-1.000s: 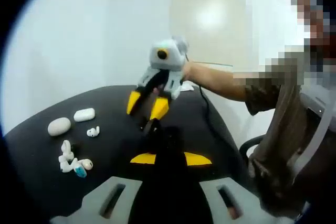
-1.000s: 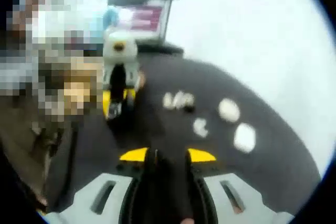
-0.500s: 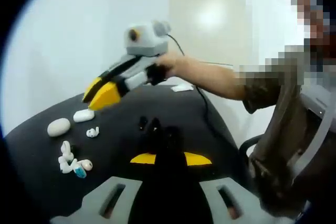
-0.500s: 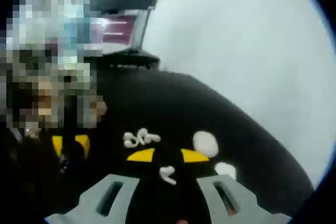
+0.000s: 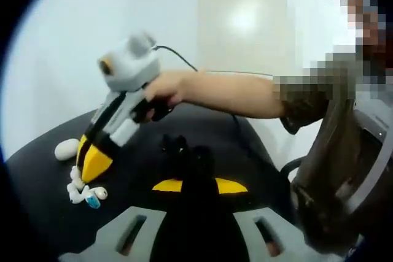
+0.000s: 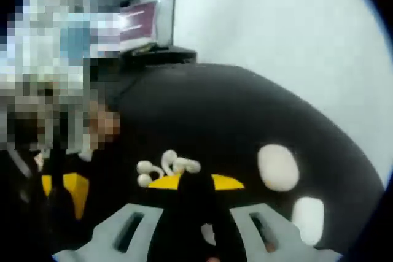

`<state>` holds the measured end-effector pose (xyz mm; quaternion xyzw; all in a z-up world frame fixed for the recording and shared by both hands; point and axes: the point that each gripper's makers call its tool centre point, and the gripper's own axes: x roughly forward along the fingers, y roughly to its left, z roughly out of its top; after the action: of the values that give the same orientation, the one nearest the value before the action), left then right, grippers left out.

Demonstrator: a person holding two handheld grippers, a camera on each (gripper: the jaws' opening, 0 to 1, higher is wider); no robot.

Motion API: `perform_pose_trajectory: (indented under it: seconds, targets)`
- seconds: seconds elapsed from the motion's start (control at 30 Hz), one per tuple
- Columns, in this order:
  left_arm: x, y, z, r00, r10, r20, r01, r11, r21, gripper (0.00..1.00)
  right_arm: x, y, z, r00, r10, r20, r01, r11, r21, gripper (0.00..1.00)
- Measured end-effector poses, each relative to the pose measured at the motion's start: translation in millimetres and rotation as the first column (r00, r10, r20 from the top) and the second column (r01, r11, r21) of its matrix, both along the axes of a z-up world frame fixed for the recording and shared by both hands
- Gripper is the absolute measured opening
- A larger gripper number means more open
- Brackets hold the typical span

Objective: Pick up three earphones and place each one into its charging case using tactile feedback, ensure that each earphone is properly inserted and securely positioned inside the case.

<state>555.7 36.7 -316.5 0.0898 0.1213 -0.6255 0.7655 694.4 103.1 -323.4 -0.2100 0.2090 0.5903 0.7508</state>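
Earphones [image 5: 81, 191] lie in a loose white cluster on the black worktop [image 5: 141, 179], near its left edge in the left gripper view; one piece in the cluster carries a small blue mark. In the right gripper view the same cluster [image 6: 167, 167] sits just beyond the yellow tips of the right tool [image 6: 195, 181].

Right tool [image 5: 92, 162], seen from the left gripper view, is held by a hand [image 5: 164, 88] and points steeply down, its yellow tips just above the cluster. Whether it touches an earphone cannot be told. In the right gripper view its jaws stand pressed close together, with nothing visible between them.

Left tool [image 5: 199, 185] rests low over the worktop, well apart from the cluster; its dark jaws lie close together with nothing pinched.

An oval white charging case [image 6: 278, 167] lies right of the cluster in the right gripper view, and a second, rounded-rectangular case [image 6: 308, 216] lies nearer the worktop edge. The oval case [image 5: 66, 148] shows left of the right tool in the left gripper view.
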Motion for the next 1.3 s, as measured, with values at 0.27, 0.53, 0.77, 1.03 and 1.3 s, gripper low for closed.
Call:
perform_pose_trajectory:
  seconds: [0.27, 0.53, 0.77, 1.03, 1.3]
  targets:
    - [-1.2, -1.4, -0.1, 1.0, -0.005, -0.007, 0.005, 1.0, 0.0, 0.14, 1.0, -4.7, 4.3, 1.0, 0.003, 0.012, -0.003, 1.0, 0.006, 0.15]
    - [-0.7, -2.8, 0.4, 1.0, -0.004, -0.011, 0.004, 1.0, -0.002, 0.14, -1.2, -33.4, 13.9, 0.996, -0.056, 0.069, 0.054, 0.998, 0.03, 0.15]
    - [0.3, -2.0, -0.8, 1.0, 0.006, -0.006, -0.006, 1.0, 0.002, 0.14, 5.3, -28.5, 40.3, 0.958, -0.08, 0.275, 0.067, 0.996, 0.056, 0.15]
    - [0.6, 0.8, -2.0, 1.0, 0.006, -0.006, -0.006, 1.0, 0.004, 0.14, -21.5, -23.8, 50.5, 0.989, -0.008, 0.146, -0.012, 0.99, 0.139, 0.15]
    - [-2.7, 1.5, -2.6, 1.0, -0.011, 0.016, 0.011, 1.0, 0.008, 0.14, -79.5, -30.8, 21.0, 0.97, 0.232, -0.068, -0.225, 0.97, 0.09, 0.15]
